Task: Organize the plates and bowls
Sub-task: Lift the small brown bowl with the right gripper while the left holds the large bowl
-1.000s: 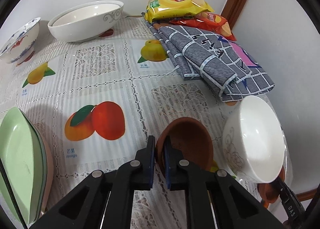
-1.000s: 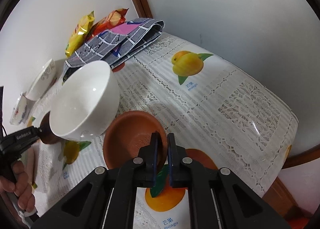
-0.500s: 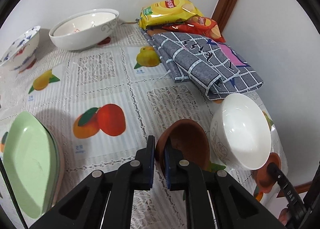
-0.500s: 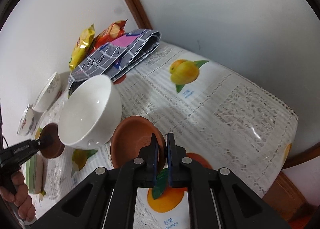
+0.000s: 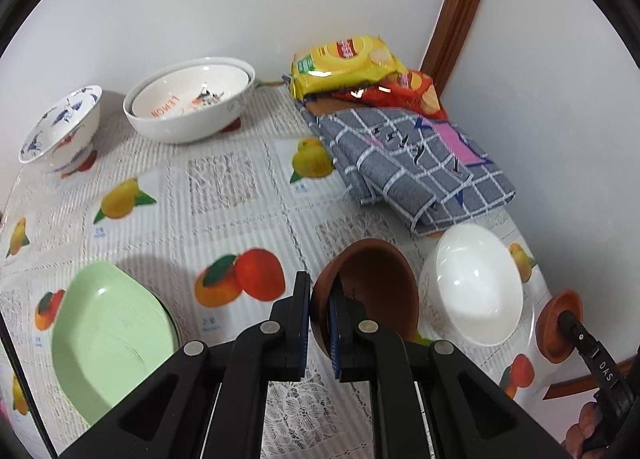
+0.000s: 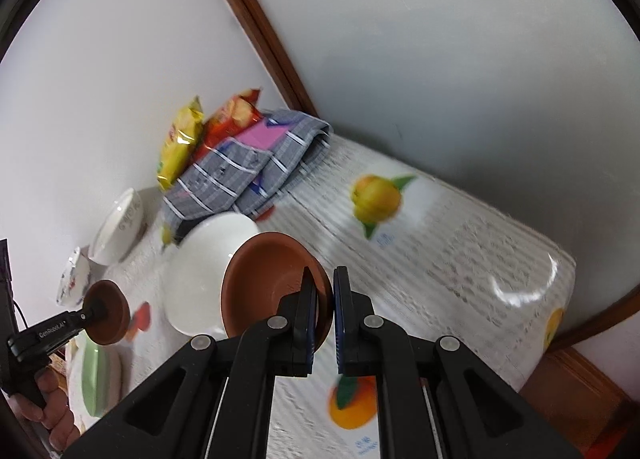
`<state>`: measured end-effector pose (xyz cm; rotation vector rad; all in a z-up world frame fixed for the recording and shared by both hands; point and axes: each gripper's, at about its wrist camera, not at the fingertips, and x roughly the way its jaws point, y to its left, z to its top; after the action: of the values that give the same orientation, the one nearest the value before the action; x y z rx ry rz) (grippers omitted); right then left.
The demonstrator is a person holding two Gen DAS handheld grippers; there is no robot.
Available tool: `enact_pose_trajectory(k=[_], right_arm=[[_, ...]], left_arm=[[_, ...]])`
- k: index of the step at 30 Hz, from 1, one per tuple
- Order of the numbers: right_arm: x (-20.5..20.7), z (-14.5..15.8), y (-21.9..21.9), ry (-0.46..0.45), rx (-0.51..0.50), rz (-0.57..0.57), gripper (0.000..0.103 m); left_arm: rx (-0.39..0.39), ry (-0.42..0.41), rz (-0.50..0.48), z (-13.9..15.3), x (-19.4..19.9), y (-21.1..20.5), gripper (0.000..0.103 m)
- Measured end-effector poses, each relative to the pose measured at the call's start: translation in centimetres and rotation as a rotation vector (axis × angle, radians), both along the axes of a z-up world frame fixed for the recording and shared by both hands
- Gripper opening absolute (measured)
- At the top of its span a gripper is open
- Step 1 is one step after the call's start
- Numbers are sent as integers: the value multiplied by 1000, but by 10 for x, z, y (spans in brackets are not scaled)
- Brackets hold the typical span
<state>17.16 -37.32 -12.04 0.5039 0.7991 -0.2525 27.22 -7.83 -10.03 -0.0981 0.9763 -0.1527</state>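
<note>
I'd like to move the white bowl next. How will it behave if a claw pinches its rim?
The white bowl looks glazed and glossy, so probably slippery and breakable. It seems deep on a narrow base, so a sideways nudge might tip it.

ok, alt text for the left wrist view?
The left gripper pinches the rim of a brown bowl, tilted above a fruit-print tablecloth. A white bowl sits right of it, a green plate left, with more bowls, a checked cloth and snack bags behind.

"LEMON" upside down inside the big bowl (image 5: 192,99); "DAS" on the right gripper (image 5: 560,319); "GenRobot.AI" on the left gripper (image 6: 94,313)
</note>
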Motion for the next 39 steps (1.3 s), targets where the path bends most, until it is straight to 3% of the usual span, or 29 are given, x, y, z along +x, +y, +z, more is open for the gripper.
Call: enact_pose_trajectory(k=[14,17,27,39], right_arm=[[64,81,32,-113,-63,87,8],[72,72,38,-114,-81,102,8],[85,18,42,-13,-102,136,8],[84,4,47,22,-121,153,8]], left_arm=[[-23,-75,-38,41,32,-1,9],[-5,-88,-52,33,39,-7,9],[-20,-7,-112,-16,56,-16,9],[-49,-11,-82,-10,59,0,9]])
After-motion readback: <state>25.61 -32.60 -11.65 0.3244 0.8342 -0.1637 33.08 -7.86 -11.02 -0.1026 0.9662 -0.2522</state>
